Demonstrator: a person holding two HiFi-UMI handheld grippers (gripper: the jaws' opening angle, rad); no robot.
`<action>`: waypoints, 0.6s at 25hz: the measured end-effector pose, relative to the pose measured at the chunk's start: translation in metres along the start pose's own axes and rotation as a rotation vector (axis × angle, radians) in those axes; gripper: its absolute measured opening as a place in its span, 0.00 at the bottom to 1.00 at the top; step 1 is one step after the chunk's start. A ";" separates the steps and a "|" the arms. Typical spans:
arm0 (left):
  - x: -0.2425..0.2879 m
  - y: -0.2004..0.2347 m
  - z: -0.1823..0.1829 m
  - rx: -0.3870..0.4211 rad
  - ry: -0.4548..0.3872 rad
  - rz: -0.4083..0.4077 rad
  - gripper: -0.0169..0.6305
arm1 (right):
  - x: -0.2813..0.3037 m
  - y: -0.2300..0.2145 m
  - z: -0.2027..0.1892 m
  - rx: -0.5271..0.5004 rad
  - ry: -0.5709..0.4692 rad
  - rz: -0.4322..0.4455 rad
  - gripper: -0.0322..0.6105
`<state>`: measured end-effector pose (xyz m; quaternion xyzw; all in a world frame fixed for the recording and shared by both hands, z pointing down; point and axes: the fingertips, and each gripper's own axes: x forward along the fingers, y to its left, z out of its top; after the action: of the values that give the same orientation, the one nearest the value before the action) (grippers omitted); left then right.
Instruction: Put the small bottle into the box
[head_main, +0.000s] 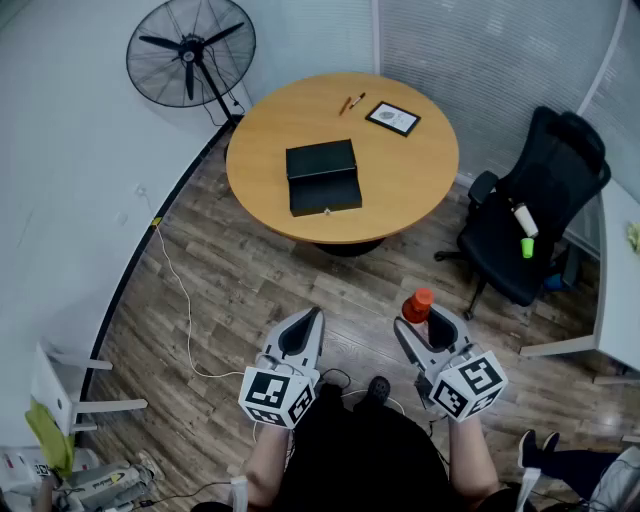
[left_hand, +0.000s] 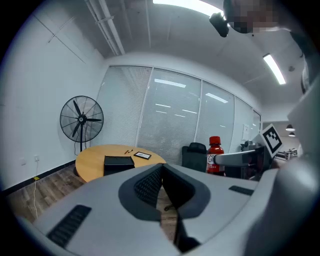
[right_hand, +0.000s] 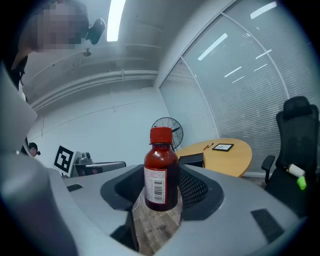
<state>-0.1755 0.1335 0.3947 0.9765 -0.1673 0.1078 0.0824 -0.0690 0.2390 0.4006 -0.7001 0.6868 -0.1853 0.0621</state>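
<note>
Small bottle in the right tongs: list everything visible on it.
The small bottle is dark red and glossy, plastic by the look, with a red screw cap and a white label bearing a barcode. It stands upright, cap on, gripped at its body between the dark pads of the right tongs. Its base hangs free above the wood floor. Nothing else touches it. It is well short of the round table and the black box there.

Ceiling strip lights make the room evenly bright and glare in streaks off the glass partition. Shadows are faint. Both gripper views bulge fisheye-fashion, with dark vignetted corners and soft, blurred foregrounds.
</note>
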 end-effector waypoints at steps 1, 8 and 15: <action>0.000 -0.006 0.001 0.002 -0.003 -0.001 0.02 | -0.004 -0.002 0.002 -0.005 -0.001 -0.002 0.39; -0.001 -0.042 0.004 0.005 -0.011 0.000 0.02 | -0.034 -0.008 0.008 -0.037 -0.006 0.010 0.39; -0.008 -0.059 -0.003 0.024 0.008 0.011 0.02 | -0.053 -0.013 -0.002 -0.024 -0.002 0.012 0.39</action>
<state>-0.1629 0.1920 0.3887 0.9761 -0.1707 0.1142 0.0707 -0.0567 0.2925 0.3978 -0.6970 0.6929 -0.1760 0.0555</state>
